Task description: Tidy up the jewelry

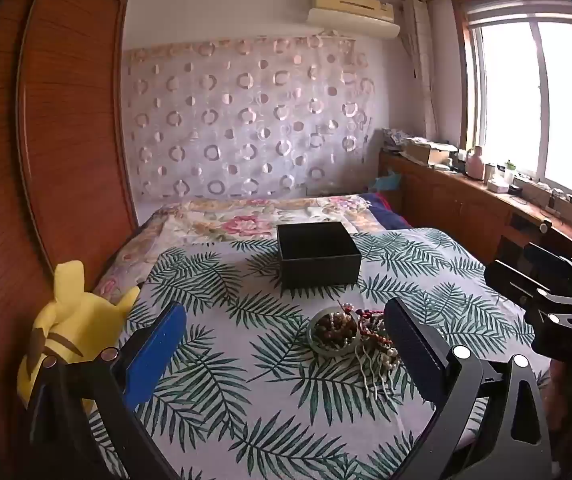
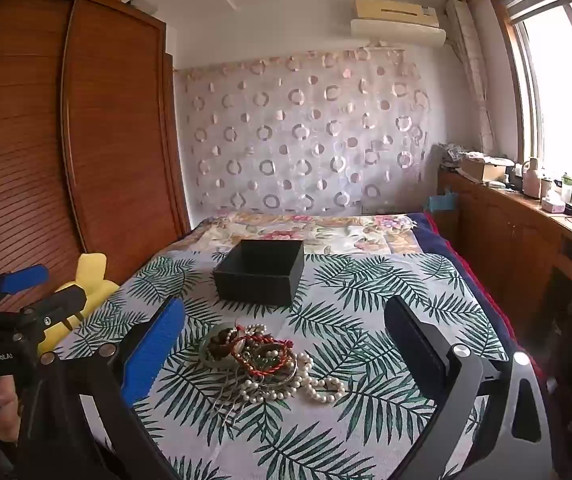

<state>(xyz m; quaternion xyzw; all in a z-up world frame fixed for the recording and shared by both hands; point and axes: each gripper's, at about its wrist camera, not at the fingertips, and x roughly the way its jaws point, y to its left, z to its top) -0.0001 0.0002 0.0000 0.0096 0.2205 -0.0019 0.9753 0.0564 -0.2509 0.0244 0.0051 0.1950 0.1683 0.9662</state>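
The left gripper point(image 1: 286, 344) has its jaws spread wide and holds nothing; its blue finger pads point(image 1: 153, 354) frame the leaf-print cloth point(image 1: 245, 392) from above. The right gripper point(image 2: 286, 344) is likewise spread wide and bare, hovering over the same cloth. Neither touches anything.

Between the right gripper's fingers, near the front middle of the cloth, lies the jewelry pile point(image 2: 263, 360): a small round glass dish point(image 2: 210, 354) with brown beads inside, a red braided cord bracelet point(image 2: 263, 362) and thin metal bangles tangled against the dish, and a white pearl strand point(image 2: 318, 386) trailing toward the cloth's right side. In the left wrist view the same pile sits just inside the right-hand finger, the dish point(image 1: 332, 334) beside dark red beads point(image 1: 370, 330) and the pearls point(image 1: 382, 366) partly hidden behind that finger.

Farther back, near the cloth's far edge, stands an open black box point(image 2: 259, 272); its inside is too dark to make out. It is well apart from the pile.

The cloth covers the near part of a bed, with a floral bedspread point(image 2: 318, 232) beyond it. At the cloth's left edge a yellow plush toy point(image 1: 65, 320) leans beside the wooden wardrobe point(image 1: 45, 140). A wooden cabinet point(image 2: 506, 232) with bottles and boxes on top runs under the window along the right.
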